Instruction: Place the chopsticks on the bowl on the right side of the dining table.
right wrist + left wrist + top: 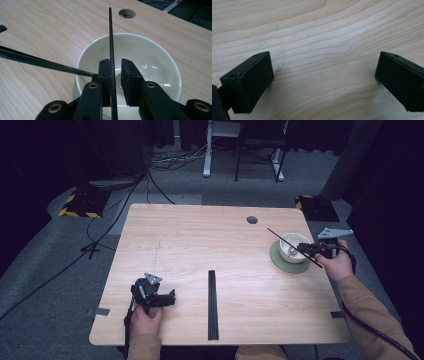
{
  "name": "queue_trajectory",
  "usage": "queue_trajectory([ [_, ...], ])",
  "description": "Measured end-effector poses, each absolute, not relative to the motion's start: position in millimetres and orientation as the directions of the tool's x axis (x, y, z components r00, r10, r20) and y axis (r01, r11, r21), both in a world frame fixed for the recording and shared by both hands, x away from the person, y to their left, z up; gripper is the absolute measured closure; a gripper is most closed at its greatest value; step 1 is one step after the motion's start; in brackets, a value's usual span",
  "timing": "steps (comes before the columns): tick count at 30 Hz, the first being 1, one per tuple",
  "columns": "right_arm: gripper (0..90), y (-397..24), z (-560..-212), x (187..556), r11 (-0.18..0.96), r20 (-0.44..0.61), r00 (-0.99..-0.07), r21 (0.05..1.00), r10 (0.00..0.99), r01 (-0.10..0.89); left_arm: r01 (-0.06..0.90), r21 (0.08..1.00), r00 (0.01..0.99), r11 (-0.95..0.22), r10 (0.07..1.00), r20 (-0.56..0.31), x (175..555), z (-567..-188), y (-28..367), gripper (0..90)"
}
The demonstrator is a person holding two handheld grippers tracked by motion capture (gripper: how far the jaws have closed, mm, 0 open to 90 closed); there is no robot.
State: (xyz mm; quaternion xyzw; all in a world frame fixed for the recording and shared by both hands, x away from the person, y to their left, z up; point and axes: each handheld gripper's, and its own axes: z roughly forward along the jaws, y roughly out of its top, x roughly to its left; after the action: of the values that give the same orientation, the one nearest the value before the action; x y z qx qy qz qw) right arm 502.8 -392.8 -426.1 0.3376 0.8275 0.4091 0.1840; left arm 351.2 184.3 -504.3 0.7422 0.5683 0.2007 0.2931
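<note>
A white bowl (296, 239) stands on a green saucer (281, 263) at the table's right side. My right gripper (303, 249) hovers over the bowl's rim, with a long thin black chopstick (280, 237) running between its jaws and out across the bowl. In the right gripper view the chopstick (110, 37) lies against the left jaw with a gap to the right jaw, so the right gripper (115, 62) is open. A second black stick (37, 61) slants in from the left to the bowl (155, 57) rim. My left gripper (169, 298) (323, 62) rests open on bare wood.
A long black strip (212, 305) lies lengthwise in the middle front of the wooden table (200, 235). A round cable hole (252, 220) (127, 13) sits near the far edge behind the bowl. Dark floor with cables surrounds the table.
</note>
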Motion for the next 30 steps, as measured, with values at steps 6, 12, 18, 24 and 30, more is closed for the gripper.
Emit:
queue_trajectory([
  [6, 66.6, -391.6, -416.7, 497.9, 0.422, -0.039, -0.695, 0.819, 0.718, 0.389, 0.725, 0.664, 0.273, -0.182, 0.961, -0.034, 351.2, -504.3, 184.3, 1.9],
  [12, 53.2, -380.9, -400.0, 487.2, 0.384, -0.037, -0.691, 0.852, 0.722, 0.356, 0.726, 0.663, 0.273, -0.182, 0.961, -0.035, 351.2, -504.3, 184.3, 1.9],
  [18, 43.4, -365.5, -381.7, 474.9, 0.372, -0.034, -0.71, 0.868, 0.703, 0.327, 0.726, 0.663, 0.273, -0.181, 0.961, -0.037, 351.2, -504.4, 184.2, 1.9],
  [24, 38.0, -347.5, -370.2, 462.7, 0.355, -0.006, -0.733, 0.878, 0.68, 0.321, 0.726, 0.664, 0.274, -0.181, 0.961, -0.037, 351.3, -504.5, 184.2, 1.9],
  [30, 35.0, -319.0, -360.7, 445.4, 0.353, 0.01, -0.775, 0.887, 0.631, 0.299, 0.726, 0.663, 0.274, -0.181, 0.961, -0.037, 351.2, -504.4, 184.2, 1.9],
])
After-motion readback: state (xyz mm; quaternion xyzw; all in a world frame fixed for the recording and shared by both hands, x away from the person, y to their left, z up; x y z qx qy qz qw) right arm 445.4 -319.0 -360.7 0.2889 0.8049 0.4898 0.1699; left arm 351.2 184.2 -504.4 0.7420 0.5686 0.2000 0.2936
